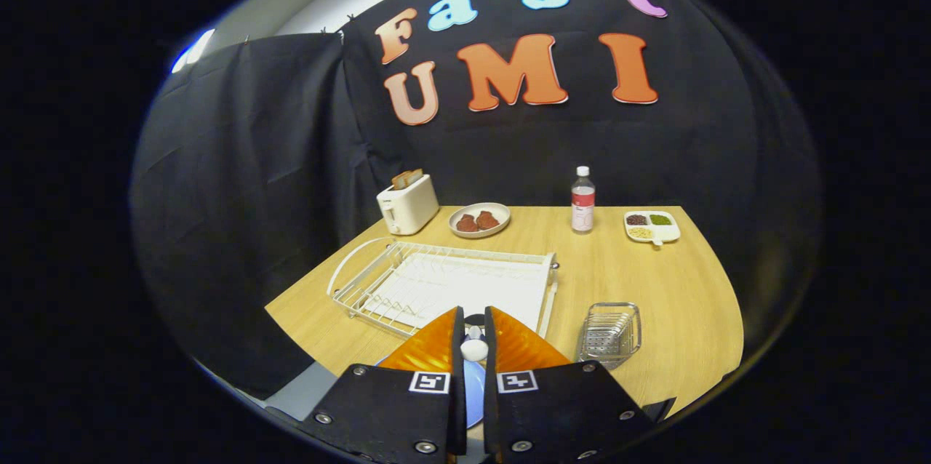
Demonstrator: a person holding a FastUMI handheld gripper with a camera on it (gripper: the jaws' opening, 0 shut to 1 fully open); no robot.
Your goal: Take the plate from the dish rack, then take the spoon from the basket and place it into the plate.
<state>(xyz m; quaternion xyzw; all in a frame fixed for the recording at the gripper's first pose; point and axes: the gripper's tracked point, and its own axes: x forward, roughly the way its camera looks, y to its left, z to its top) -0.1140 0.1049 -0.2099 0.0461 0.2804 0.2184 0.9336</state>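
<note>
Gripper view: gripper point(473, 324) pinching spoon point(474, 348) over blue plate point(473, 391).

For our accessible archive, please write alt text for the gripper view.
The tool is nearly closed on a small white spoon above a blue plate. Beyond it on the wooden table lie an empty white wire dish rack and a small metal basket, with a white toaster farther back.
</note>
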